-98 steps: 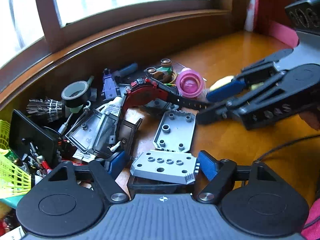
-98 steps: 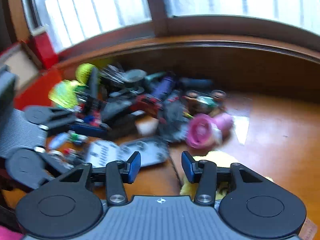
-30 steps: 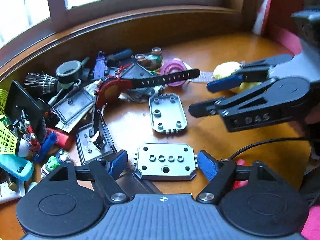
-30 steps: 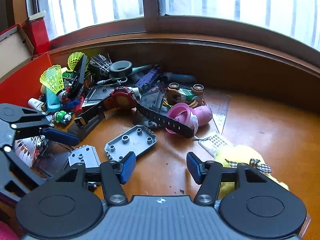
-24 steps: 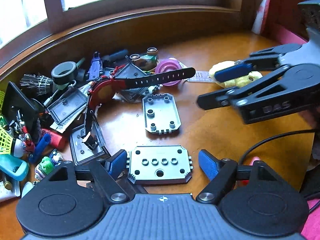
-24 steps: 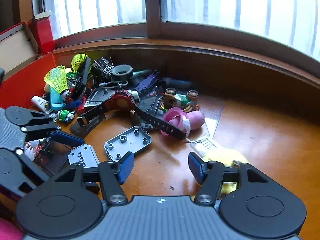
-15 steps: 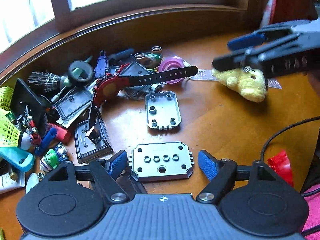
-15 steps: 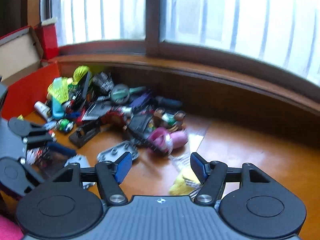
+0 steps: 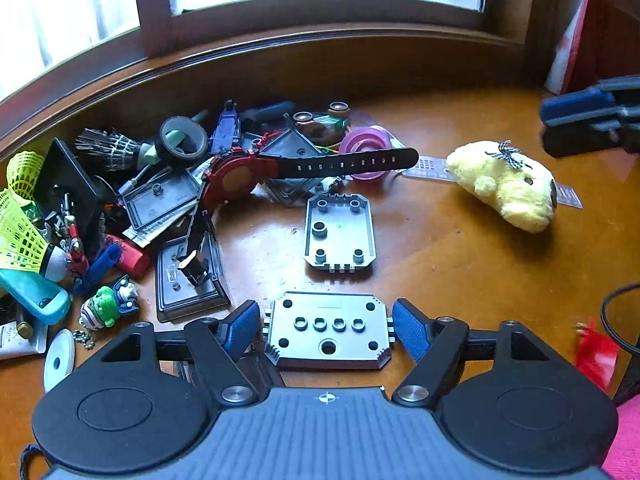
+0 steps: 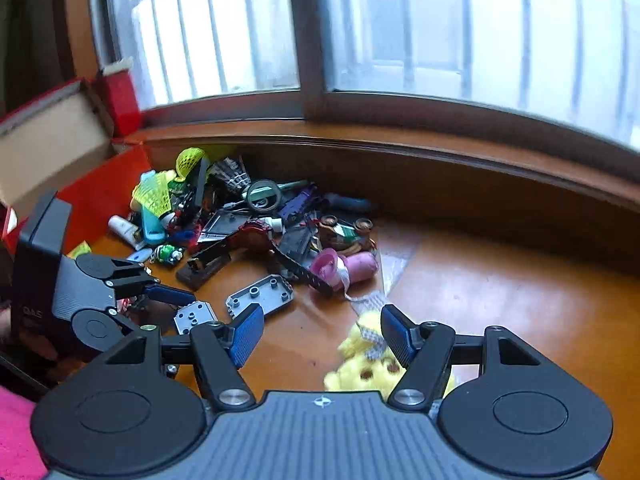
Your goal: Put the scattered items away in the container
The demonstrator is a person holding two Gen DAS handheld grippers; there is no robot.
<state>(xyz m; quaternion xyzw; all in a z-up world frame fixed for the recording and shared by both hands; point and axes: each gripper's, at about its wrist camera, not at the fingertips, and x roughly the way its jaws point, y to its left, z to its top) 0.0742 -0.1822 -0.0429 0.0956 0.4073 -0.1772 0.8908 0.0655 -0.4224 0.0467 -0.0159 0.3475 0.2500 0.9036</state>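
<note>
A light grey studded plate [image 9: 328,330] lies flat on the wooden table between the blue pads of my left gripper [image 9: 327,328]. Its jaws are closing, with a thin gap still showing at each side of the plate. The right wrist view shows that left gripper [image 10: 168,300] low at the plate [image 10: 196,318]. My right gripper [image 10: 322,334] hangs open and holds nothing, above a yellow plush toy [image 10: 360,364]. In the left wrist view the right gripper [image 9: 576,124] sits at the far right, above and beyond the plush [image 9: 508,186]. An open red cardboard box [image 10: 52,152] stands at the left.
A second grey plate [image 9: 339,232] lies ahead. Behind it is a pile: red watch with black strap [image 9: 240,176], tape roll [image 9: 184,140], pink cup [image 9: 366,144], dark trays, shuttlecocks [image 9: 18,232]. A clear ruler [image 9: 430,166] lies under the plush. A wooden sill backs the table.
The right gripper rose and drew away to the right, uncovering the yellow plush. The left jaws narrowed around the grey plate, which stayed in place.
</note>
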